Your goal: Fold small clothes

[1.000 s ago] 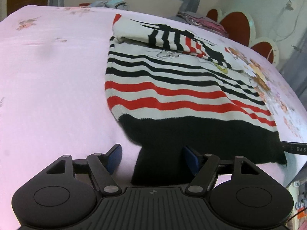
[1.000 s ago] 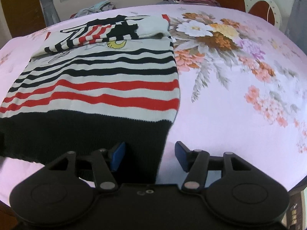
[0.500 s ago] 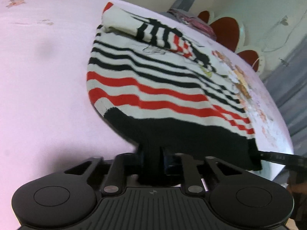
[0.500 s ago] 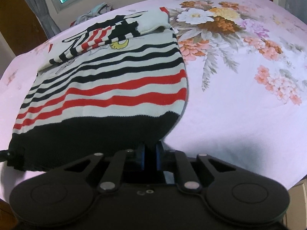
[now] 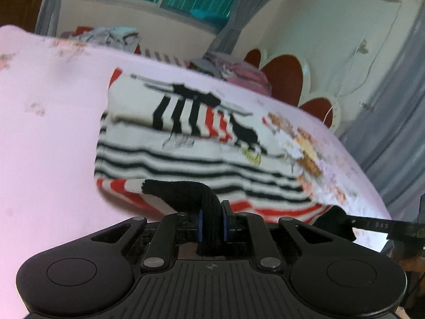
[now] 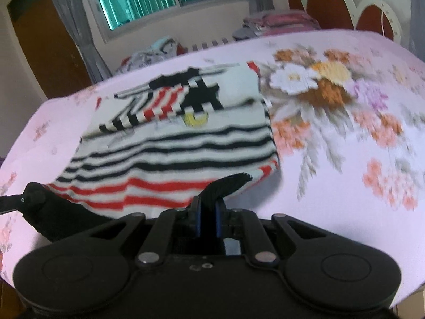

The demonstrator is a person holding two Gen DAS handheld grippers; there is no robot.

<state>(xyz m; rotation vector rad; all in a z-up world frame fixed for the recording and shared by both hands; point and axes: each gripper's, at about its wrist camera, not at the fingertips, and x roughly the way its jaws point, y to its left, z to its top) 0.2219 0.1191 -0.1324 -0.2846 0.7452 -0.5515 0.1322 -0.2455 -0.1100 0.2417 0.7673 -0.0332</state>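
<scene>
- left gripper [image 5: 211,220]: jaws have just been closing, now pinched tight on the black hem [image 5: 186,194] of the striped sweater [image 5: 186,156], left corner, cloth bunched between the blue pads.
- right gripper [image 6: 208,219]: jaws clamped on the same hem's other corner [image 6: 225,186], fabric visibly between the pads.
- sweater sits mid-bed on the pink bedsheet [image 5: 47,133], sleeves already folded across the top at 12 o'clock; hem end at 6 o'clock is lifted off the sheet, red stripes curling up.
- step in hand, my read: bottom-to-top fold, hem goes toward 12 o'clock onto the folded sleeves.
- do it well: keep both corners level and equally far forward, or the fold line goes diagonal.
- keep the hem taut between the grippers so the middle doesn't sag.
- lay hem edge square on the collar end, then release both together.
- risk: thick knit slipping from the pinch; views blurry, grip depth unclear.
</scene>
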